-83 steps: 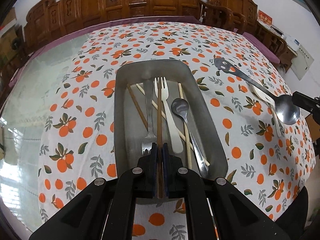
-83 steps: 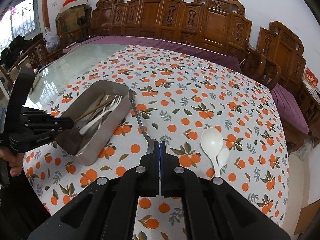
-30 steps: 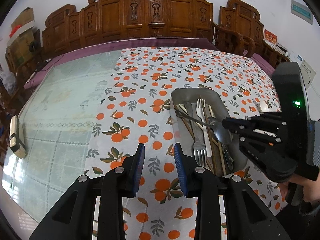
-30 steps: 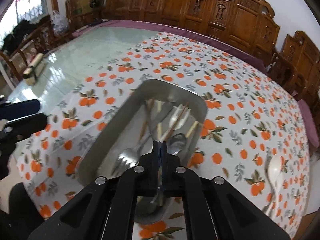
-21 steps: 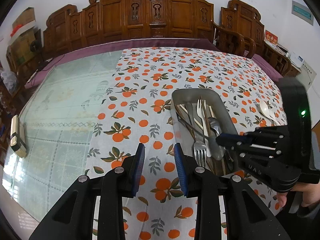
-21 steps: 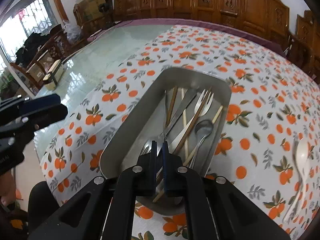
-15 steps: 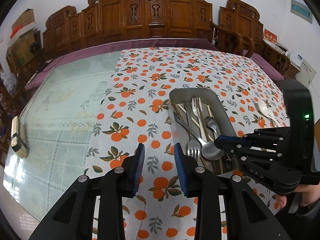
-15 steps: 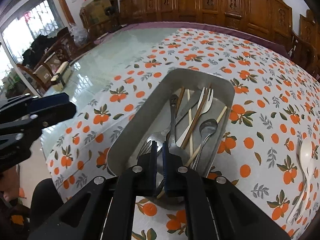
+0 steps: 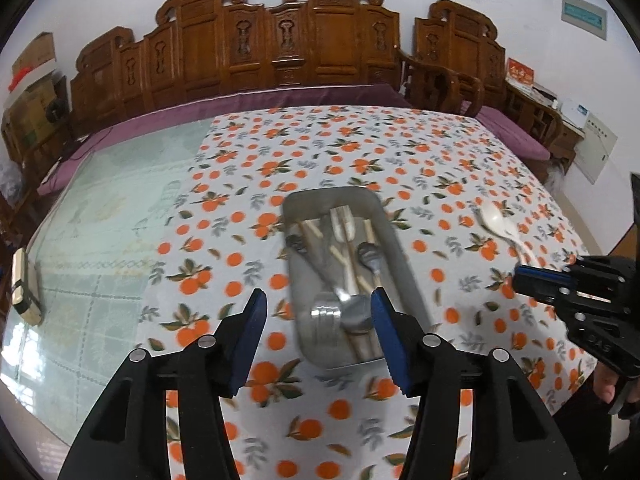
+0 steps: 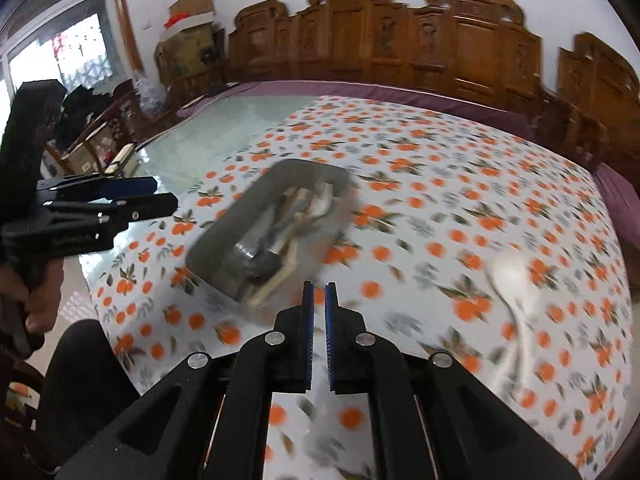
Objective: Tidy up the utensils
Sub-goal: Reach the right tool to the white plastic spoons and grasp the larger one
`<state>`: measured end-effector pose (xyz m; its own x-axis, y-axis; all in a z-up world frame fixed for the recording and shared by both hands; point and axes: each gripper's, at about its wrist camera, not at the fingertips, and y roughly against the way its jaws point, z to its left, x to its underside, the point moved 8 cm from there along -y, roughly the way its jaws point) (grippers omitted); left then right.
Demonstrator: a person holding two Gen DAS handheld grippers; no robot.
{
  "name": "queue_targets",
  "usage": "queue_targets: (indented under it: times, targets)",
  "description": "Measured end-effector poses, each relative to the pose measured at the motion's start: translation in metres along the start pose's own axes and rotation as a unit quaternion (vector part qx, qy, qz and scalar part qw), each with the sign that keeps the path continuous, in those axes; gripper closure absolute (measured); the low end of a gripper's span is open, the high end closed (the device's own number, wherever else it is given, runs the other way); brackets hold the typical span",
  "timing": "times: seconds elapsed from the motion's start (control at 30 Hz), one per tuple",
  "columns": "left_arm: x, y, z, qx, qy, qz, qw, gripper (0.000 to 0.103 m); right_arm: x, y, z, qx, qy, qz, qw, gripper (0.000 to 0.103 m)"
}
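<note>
Your right claw (image 10: 317, 292) is pressed nearly together with nothing between its pads, and it hangs above the table (image 10: 420, 168) with the tray (image 10: 224, 236) ahead and to its left. The thing that matters now is the white spoon (image 10: 510, 280), the only utensil you can see lying outside the tray: it rests on the orange-print cloth ahead and to the right of that claw, bowl at the far end and handle running back toward you. The picture is blurred there, and it may be two spoons nested together; you cannot tell. Its long axis runs roughly along the line your right claw points, so the pads would straddle the handle across its width with little wrist turn. Your right hand is plainly the nearer one. In the left view the spoon (image 9: 498, 222) lies far off to the right of the left claw (image 9: 318, 308), with the right claw (image 9: 538, 274) just beside its handle end. Your left claw is empty, its jaws are opening, and the tray (image 9: 392, 240) sits straight ahead of it, with its near end showing between the pads, holding forks, chopsticks and metal spoons. The likely next move is yours on the right: spread those pads first, then come down on the handle.
</note>
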<state>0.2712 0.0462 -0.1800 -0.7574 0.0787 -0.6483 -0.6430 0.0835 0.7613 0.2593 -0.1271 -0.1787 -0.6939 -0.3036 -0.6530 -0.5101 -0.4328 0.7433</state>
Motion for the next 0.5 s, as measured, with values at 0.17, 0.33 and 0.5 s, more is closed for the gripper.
queue_targets:
  times: [0.17,0.33,0.5]
  targets:
    - [-0.004,-0.003,-0.039,0.02,-0.013,-0.014,0.9996,0.029,0.028,0.037,-0.055,0.042,-0.022,-0.009,0.999,0.085]
    - [-0.005,-0.015,-0.089,0.041,-0.04,-0.009,0.9983,0.029,0.047,0.059,-0.103,0.073,-0.044,-0.011,0.996,0.085]
    - [-0.003,-0.029,-0.124,0.054,-0.058,0.002,0.9969,0.029,0.058,0.067,-0.136,0.092,-0.055,-0.008,0.994,0.085]
